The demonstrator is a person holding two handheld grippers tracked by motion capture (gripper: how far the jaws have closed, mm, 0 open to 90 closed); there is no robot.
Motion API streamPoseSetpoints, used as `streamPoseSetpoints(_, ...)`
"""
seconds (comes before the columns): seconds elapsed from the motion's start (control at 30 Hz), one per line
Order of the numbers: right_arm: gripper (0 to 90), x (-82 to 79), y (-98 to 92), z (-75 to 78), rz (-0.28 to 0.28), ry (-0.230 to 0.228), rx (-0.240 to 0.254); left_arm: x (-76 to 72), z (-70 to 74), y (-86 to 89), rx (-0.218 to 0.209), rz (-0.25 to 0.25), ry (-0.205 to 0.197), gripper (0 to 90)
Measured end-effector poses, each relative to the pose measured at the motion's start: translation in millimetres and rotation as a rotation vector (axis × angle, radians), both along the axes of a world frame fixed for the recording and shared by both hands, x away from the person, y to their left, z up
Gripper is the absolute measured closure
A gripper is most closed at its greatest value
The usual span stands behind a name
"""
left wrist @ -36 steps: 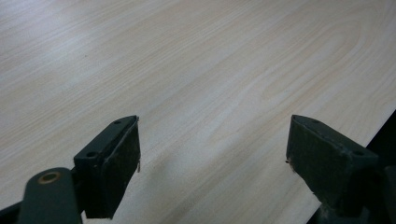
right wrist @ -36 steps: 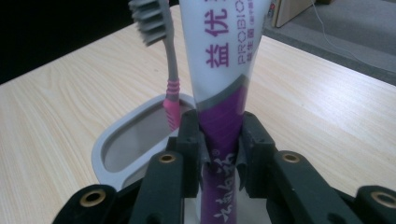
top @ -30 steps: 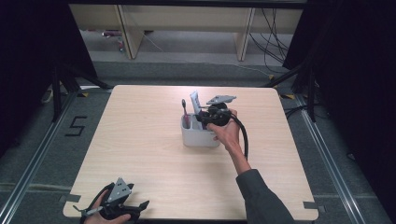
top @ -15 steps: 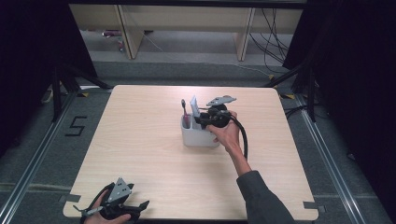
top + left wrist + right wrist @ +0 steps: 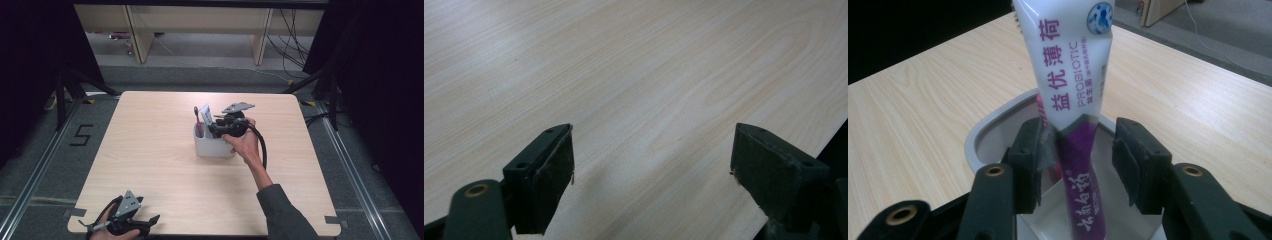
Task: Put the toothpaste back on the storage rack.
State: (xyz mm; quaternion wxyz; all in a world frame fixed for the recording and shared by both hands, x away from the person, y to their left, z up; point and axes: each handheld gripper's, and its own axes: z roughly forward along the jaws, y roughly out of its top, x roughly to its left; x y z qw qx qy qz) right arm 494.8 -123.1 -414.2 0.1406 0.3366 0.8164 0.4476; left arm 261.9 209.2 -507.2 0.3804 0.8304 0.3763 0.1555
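Bench, high view: pale wood bench (image 5: 150, 165) on a grey floor, shelving beyond its far edge.
Holder, high view: white holder (image 5: 212, 146) near the bench's middle, a little toward the far side.
Contents, high view: a white tube (image 5: 205, 114) and a dark-handled brush (image 5: 196, 113) stand up out of the holder's left part.
Right gripper, high view: right gripper (image 5: 218, 128) held over the holder's top, jaws pointing left toward the tube; hand (image 5: 243, 145) behind it, cable looping down the forearm.
Left gripper, high view: left gripper (image 5: 150, 220) low at the bench's near left edge, well apart from the holder.
Left gripper view: jaws spread wide, nothing between them, bare wood below; left gripper (image 5: 651, 170) sits near the bench edge at the right.
Right gripper view: tube (image 5: 1068, 75), white above and purple below, stands upright in the holder (image 5: 980, 135).
Jaws, right gripper view: right gripper (image 5: 1075, 157) partly open around the tube; left pad touches or nearly touches it, right pad stands clear, so no firm grip.
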Motion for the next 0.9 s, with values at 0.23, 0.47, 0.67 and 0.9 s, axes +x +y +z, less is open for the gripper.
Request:
streamPoseSetpoints(0.23,51.6,-6.2,-6.6,6.6,0.010,-0.012,0.030,0.8,-0.7,0.1,0.000,0.004,-0.007,17.3)
streamPoseSetpoints(0.47,50.8,-11.8,-12.5,9.8,0.007,0.021,0.074,0.9,-0.6,0.0,-0.001,0.002,-0.007,17.3)
streamPoseSetpoints(0.67,49.2,-17.5,-20.7,13.0,0.003,0.013,0.087,1.2,-0.7,0.2,0.002,0.002,-0.008,17.3)
streamPoseSetpoints(0.9,45.8,-25.9,-26.4,15.6,0.017,0.012,0.100,0.8,-0.4,-0.1,0.001,0.010,-0.007,17.3)
